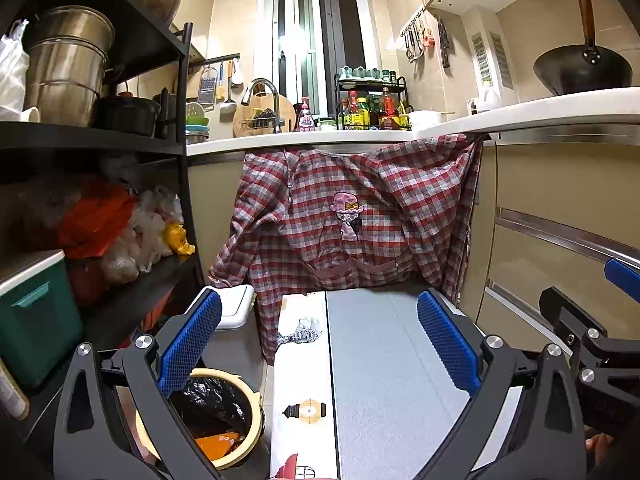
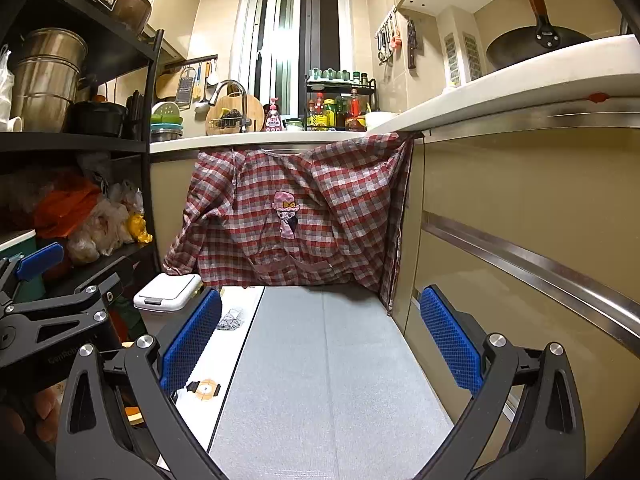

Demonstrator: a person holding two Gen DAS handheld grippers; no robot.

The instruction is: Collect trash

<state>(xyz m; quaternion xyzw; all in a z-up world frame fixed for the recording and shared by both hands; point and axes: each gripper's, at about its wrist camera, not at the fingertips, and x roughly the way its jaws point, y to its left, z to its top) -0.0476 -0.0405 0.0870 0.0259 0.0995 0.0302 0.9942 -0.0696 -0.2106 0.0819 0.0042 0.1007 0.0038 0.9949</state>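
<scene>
We hold the left gripper (image 1: 318, 342) and right gripper (image 2: 320, 338) spread wide, empty, above the grey floor mat (image 1: 384, 380); the yellow bin (image 1: 244, 440), black-lined, perhaps holding orange scraps, stands just beside the mat's left edge.

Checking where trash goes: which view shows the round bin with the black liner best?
The left wrist view: the round bin shows its cream rim, black liner and orange scraps. The right wrist view shows almost none of it, hidden behind the gripper.

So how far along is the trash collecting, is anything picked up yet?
Nothing is in hand: the left gripper and right gripper are both open and empty. The round bin with a black liner already holds some waste. No loose trash shows on the grey mat.
</scene>
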